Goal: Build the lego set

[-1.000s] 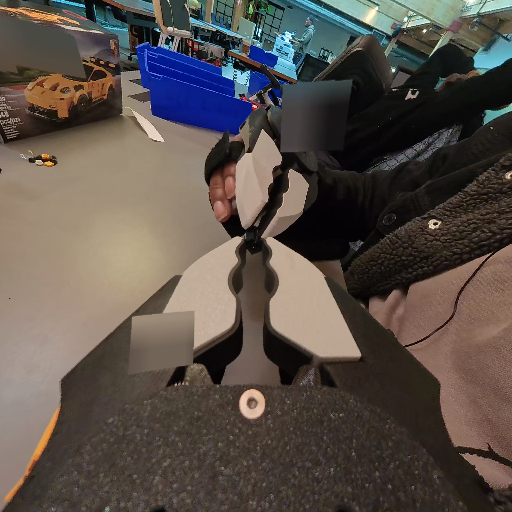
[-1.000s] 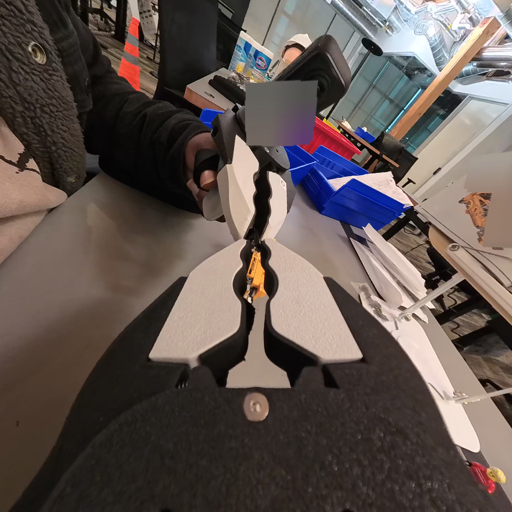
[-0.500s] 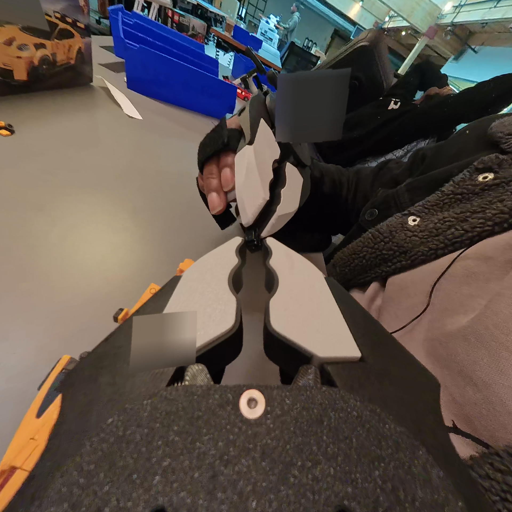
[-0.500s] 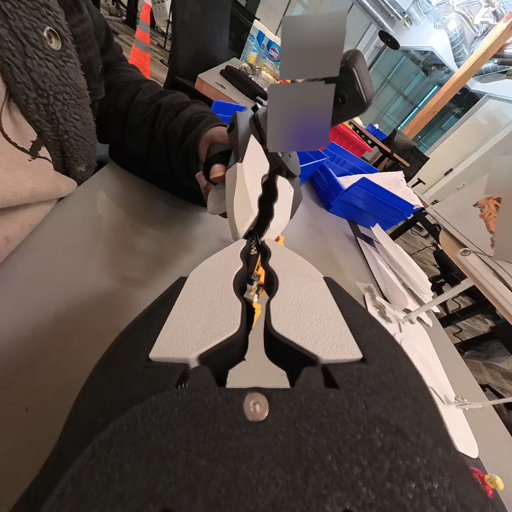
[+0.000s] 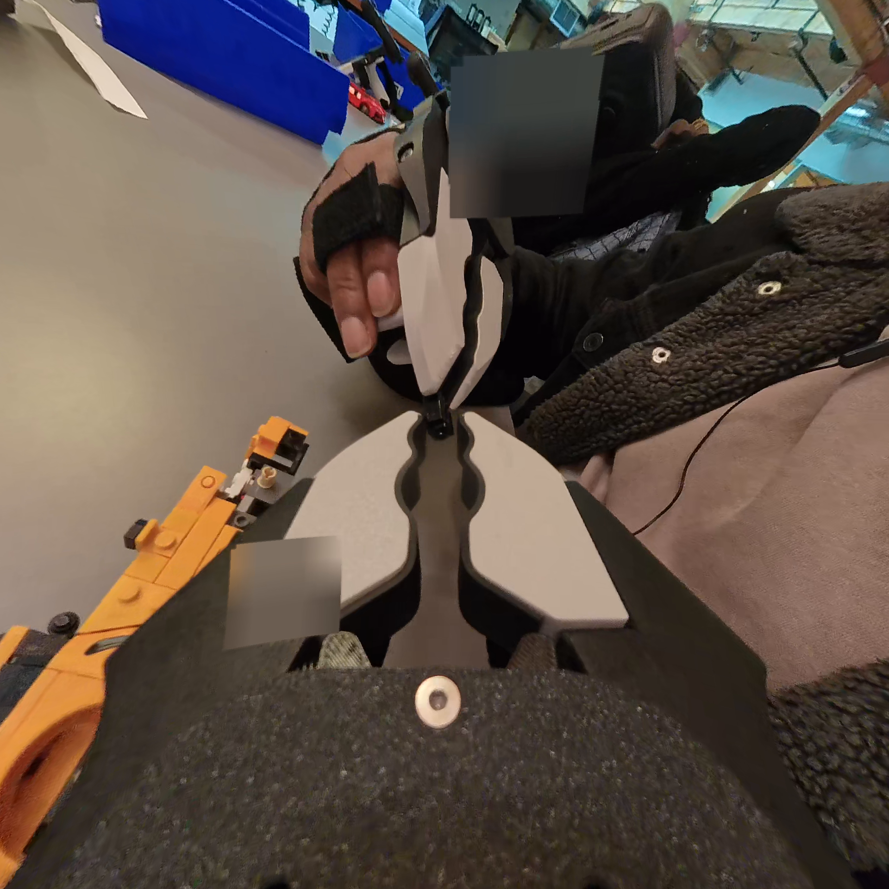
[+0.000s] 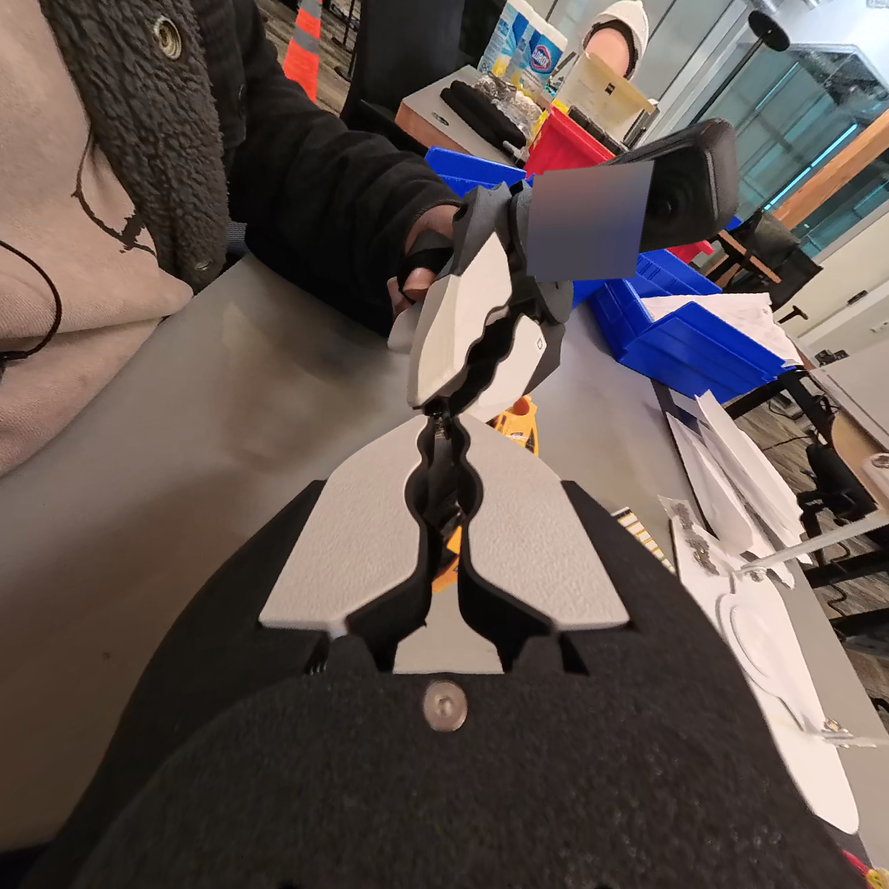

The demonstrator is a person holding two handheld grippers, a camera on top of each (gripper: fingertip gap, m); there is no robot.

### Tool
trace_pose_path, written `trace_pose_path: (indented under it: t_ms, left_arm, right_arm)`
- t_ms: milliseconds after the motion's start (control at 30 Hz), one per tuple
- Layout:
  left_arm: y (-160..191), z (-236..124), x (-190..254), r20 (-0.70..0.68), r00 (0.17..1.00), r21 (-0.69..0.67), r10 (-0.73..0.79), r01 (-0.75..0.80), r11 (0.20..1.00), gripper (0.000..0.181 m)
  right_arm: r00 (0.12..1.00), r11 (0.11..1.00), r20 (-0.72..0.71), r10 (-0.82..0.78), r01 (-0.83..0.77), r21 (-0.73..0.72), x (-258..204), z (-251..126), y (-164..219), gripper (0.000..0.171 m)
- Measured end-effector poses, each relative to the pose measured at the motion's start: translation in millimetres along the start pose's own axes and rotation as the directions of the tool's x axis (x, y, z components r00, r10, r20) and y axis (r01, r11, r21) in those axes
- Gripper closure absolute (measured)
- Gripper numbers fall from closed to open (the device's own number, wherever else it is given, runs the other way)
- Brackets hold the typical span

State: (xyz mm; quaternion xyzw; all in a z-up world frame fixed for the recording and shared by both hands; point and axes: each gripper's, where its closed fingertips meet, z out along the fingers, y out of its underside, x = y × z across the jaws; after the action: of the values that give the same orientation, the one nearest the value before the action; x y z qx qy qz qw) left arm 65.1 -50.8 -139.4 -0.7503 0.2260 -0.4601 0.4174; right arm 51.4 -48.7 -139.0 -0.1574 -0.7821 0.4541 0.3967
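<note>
My left gripper and my right gripper meet tip to tip above the grey table. Both are shut, and a small black lego piece is pinched where the tips meet; it also shows in the right wrist view. In the left wrist view the right gripper comes down from above. In the right wrist view the left gripper does the same. The partly built orange lego car lies on the table below and left of my left gripper. A bit of it shows behind my right fingers.
Blue bins stand at the table's far side, and more blue bins at the right. White papers and plastic bags lie along the right edge. The person's dark jacket sleeves are close behind the grippers. My left and right fingertips are right by each other.
Both grippers stay shut and tip to tip on the small piece. The left gripper has swung so that the orange car has come into view at its lower left.
</note>
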Motion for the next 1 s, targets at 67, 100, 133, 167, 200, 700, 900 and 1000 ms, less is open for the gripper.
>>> trace_pose_path:
  t_ms: [67, 100, 133, 167, 200, 700, 900, 1000]
  left_arm:
    - [4, 3, 0, 0.004, 1.0, -0.026, 0.002, -0.001, 1.0, 0.171]
    - [5, 3, -1, 0.006, 1.0, -0.032, 0.001, -0.001, 0.999, 0.171]
    - [5, 3, -1, 0.008, 1.0, -0.032, 0.001, -0.001, 0.999, 0.172]
    - [5, 3, -1, 0.009, 1.0, -0.029, 0.001, 0.0, 1.0, 0.172]
    - [4, 3, -1, 0.008, 1.0, -0.027, -0.001, 0.001, 1.0, 0.172]
    - [-3, 1, 1, -0.031, 0.999, 0.027, -0.037, 0.038, 0.999, 0.172]
    - [-4, 1, -1, -0.016, 0.999, 0.036, -0.03, 0.031, 0.999, 0.172]
    - [-5, -2, -4, 0.004, 1.0, 0.045, -0.022, 0.021, 0.999, 0.172]
  right_arm:
    - [1.0, 1.0, 0.008, -0.001, 0.001, -0.004, -2, 1, 0, 0.165]
    - [1.0, 1.0, 0.01, -0.002, 0.002, -0.006, -2, 1, 0, 0.165]
    - [1.0, 1.0, 0.009, -0.002, 0.002, -0.007, -2, 1, 1, 0.165]
    - [1.0, 1.0, 0.007, 0.0, 0.0, -0.005, -1, 1, 1, 0.165]
    - [1.0, 1.0, 0.006, 0.003, -0.003, -0.002, -1, 0, 0, 0.165]
    - [0.999, 0.999, -0.007, 0.044, -0.044, 0.031, 3, -1, -4, 0.165]
    - [0.997, 0.997, -0.011, 0.073, -0.073, 0.026, 5, -1, -2, 0.165]
    - [0.996, 0.996, -0.022, 0.09, -0.089, 0.021, 9, -2, -1, 0.165]
